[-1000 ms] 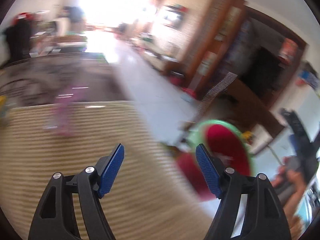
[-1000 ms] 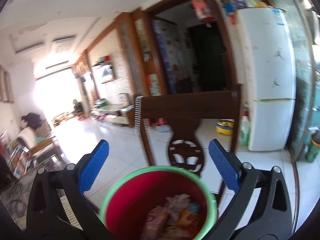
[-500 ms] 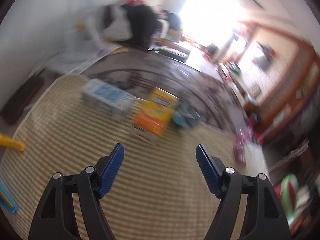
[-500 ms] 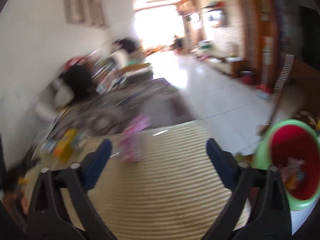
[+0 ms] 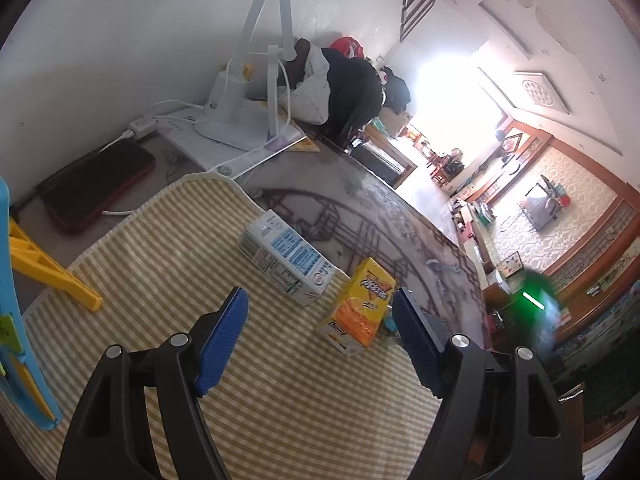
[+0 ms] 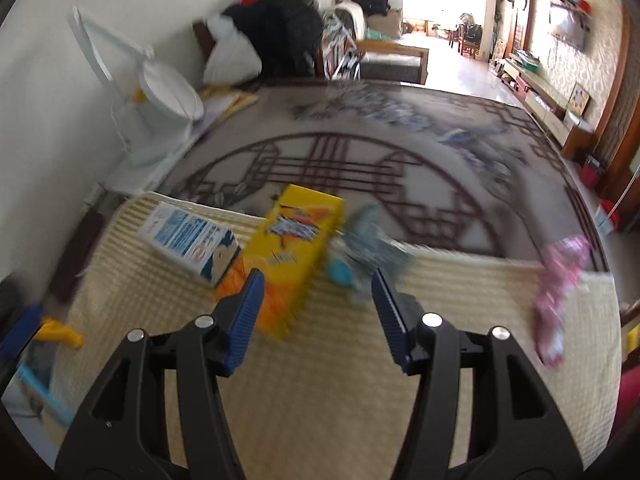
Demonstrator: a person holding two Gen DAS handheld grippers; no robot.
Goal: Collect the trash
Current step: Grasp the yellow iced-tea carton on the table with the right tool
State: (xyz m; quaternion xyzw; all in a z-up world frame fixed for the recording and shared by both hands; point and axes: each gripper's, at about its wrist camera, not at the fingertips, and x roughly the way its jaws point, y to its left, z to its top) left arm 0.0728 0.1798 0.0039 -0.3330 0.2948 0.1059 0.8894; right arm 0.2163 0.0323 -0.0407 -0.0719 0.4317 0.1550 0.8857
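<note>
**Both grippers over the mat, nothing held yet**

The right gripper (image 6: pixel 316 312) has just been closing, its jaws now at a middling gap with nothing between them. Just above its left pad, at the centre of the right wrist frame, lies the yellow juice carton (image 6: pixel 294 256) on its side on the striped mat (image 6: pixel 320 420). A crumpled blue wrapper (image 6: pixel 368 248) lies beside the carton to the right, a white milk carton (image 6: pixel 188 238) to the left, and a pink wrapper (image 6: pixel 560 292) at the far right.

The left gripper (image 5: pixel 320 336) stands fairly wide and empty; in its view the juice carton (image 5: pixel 362 308) sits between the pads, slightly right and beyond them. Both seem to aim down at the litter, probably choosing a piece to pick up.
</note>
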